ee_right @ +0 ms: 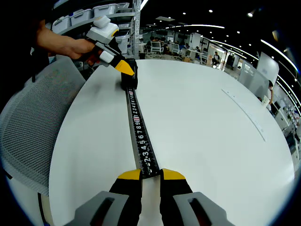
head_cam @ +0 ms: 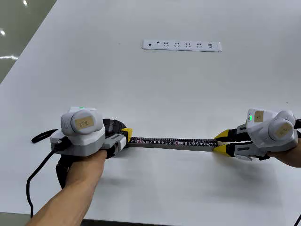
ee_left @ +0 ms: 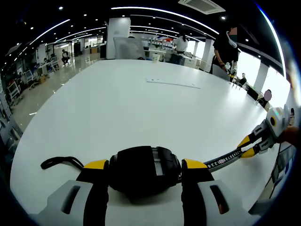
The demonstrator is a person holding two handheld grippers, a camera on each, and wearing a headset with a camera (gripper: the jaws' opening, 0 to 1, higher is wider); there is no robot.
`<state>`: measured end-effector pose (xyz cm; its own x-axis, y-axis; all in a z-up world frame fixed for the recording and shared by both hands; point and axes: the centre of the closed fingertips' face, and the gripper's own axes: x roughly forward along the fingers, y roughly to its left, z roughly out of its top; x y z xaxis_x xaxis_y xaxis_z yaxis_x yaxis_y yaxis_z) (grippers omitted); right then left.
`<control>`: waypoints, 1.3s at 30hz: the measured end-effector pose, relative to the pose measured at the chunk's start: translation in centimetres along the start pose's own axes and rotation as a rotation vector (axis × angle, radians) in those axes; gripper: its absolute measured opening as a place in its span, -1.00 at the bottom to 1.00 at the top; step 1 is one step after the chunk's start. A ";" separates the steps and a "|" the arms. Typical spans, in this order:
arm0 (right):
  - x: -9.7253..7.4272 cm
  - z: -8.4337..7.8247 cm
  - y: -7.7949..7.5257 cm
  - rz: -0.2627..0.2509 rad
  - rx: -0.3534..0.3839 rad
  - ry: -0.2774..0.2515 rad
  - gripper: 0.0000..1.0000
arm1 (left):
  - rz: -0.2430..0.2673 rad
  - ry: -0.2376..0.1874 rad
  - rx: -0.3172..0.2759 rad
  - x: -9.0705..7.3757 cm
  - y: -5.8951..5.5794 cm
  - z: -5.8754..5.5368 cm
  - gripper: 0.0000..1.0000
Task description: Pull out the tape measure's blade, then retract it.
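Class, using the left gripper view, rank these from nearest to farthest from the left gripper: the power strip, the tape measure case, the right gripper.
1. tape measure case: clamped in the left gripper, right at its jaws.
2. right gripper: off to the right, holding the far end of the blade.
3. power strip: far ahead, lying flat.

The counter (head_cam: 164,84) — smooth, matt white. The tape measure case (ee_left: 143,169) is black ribbed plastic, slightly shiny; its blade (head_cam: 171,141) — dark, semi-glossy.

tape case (head_cam: 113,125) left | blade (head_cam: 171,141) spans rightward on table (head_cam: 141,89) | power strip (head_cam: 181,45) behind
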<state>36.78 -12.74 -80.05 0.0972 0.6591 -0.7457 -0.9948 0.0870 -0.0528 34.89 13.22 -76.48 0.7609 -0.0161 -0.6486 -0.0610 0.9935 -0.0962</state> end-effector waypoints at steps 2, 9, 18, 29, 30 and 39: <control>0.0 0.0 0.0 -0.002 -0.003 0.001 -0.80 | 0.002 0.002 0.001 0.0 0.0 0.0 0.17; 0.0 0.0 0.1 -0.002 0.003 0.004 -0.82 | 0.015 0.010 0.004 0.1 0.1 0.0 0.18; -0.1 0.0 0.2 0.001 0.000 0.007 -0.83 | 0.031 0.026 0.020 0.2 0.1 -0.2 0.20; 0.0 -0.4 0.2 0.005 -0.001 0.006 -0.83 | 0.047 0.040 0.033 0.3 0.1 -0.5 0.22; 0.0 -0.4 0.2 0.005 0.000 0.005 -0.83 | 0.049 0.041 0.031 0.3 0.1 -0.5 0.22; 0.0 -0.5 0.1 0.006 -0.003 0.003 -0.84 | 0.038 0.056 0.040 0.5 0.2 -0.7 0.18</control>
<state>36.63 -13.07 -80.37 0.0914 0.6574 -0.7479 -0.9954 0.0812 -0.0502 34.81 13.33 -77.29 0.7209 0.0160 -0.6929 -0.0620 0.9972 -0.0415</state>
